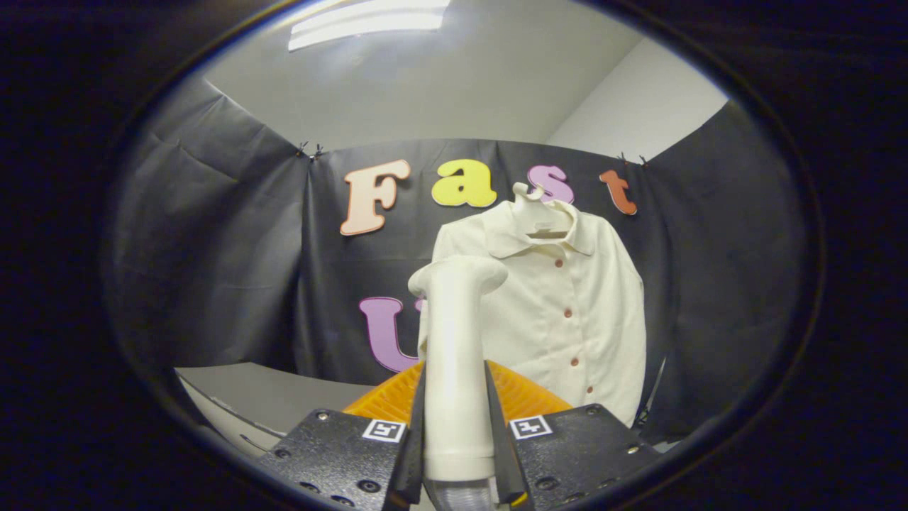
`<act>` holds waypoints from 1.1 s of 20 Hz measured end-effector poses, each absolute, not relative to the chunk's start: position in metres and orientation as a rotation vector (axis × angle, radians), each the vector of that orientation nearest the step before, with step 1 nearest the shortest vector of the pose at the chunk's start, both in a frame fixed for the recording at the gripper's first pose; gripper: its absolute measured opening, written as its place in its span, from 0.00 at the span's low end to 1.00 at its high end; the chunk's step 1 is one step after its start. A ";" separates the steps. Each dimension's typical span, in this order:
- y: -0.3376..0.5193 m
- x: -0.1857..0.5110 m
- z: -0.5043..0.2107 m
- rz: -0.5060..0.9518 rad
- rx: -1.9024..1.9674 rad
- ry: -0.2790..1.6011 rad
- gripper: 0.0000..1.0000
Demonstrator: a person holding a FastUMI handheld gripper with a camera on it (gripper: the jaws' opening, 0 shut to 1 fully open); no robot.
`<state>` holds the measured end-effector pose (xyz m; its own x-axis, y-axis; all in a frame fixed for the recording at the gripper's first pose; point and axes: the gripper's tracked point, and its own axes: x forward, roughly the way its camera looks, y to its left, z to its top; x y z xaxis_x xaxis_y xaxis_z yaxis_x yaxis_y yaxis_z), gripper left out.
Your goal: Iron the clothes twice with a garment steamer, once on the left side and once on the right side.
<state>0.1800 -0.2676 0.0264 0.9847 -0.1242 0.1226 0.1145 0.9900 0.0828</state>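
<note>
A handheld gripper clamps the upright handle of a white garment steamer, both fingers pressed against its sides, in a cloth-walled booth. The steamer's rounded head tops the handle and sits in front of the lower left part of a cream button-front shirt, which hangs on a white hanger against the far black cloth wall. Whether the head touches the fabric cannot be told from here. The shirt hangs slightly right of the steamer, its collar spread, a row of small reddish buttons running down its front and one sleeve falling along its right side. Just beyond the fingers, behind the steamer's handle, lies an orange ribbed object, partly hidden. To the near left, a grey tabletop extends toward the wall. A ceiling light glows overhead.
</note>
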 end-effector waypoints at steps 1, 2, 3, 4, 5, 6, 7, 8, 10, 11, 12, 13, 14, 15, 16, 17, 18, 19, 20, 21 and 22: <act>-0.274 0.183 0.026 -0.119 0.090 -0.130 0.39; -0.281 0.187 0.026 -0.121 0.099 -0.136 0.39; -0.288 0.191 0.027 -0.125 0.100 -0.143 0.39; -0.296 0.194 0.027 -0.131 0.095 -0.151 0.39; -0.304 0.198 0.026 -0.139 0.093 -0.154 0.39; -0.310 0.204 0.025 -0.144 0.095 -0.155 0.39; -0.316 0.209 0.022 -0.144 0.098 -0.154 0.39; -0.321 0.214 0.020 -0.145 0.102 -0.153 0.39; -0.330 0.225 0.011 -0.145 0.107 -0.144 0.39; -0.331 0.228 0.004 -0.143 0.110 -0.136 0.39; -0.334 0.232 -0.004 -0.139 0.114 -0.128 0.39; -0.335 0.235 -0.014 -0.135 0.116 -0.113 0.39; -0.336 0.236 -0.026 -0.135 0.116 -0.100 0.39; -0.337 0.237 -0.037 -0.132 0.114 -0.081 0.39; -0.339 0.236 -0.046 -0.131 0.115 -0.074 0.39; -0.340 0.234 -0.053 -0.129 0.121 -0.068 0.39; -0.340 0.232 -0.061 -0.125 0.132 -0.061 0.39; -0.340 0.231 -0.068 -0.123 0.140 -0.053 0.39; -0.342 0.230 -0.075 -0.122 0.146 -0.046 0.39; -0.342 0.228 -0.081 -0.124 0.149 -0.039 0.39; -0.344 0.226 -0.088 -0.125 0.154 -0.032 0.39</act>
<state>0.2258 -0.3438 -0.0883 0.9917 -0.1266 0.0222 0.1217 0.9804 0.1548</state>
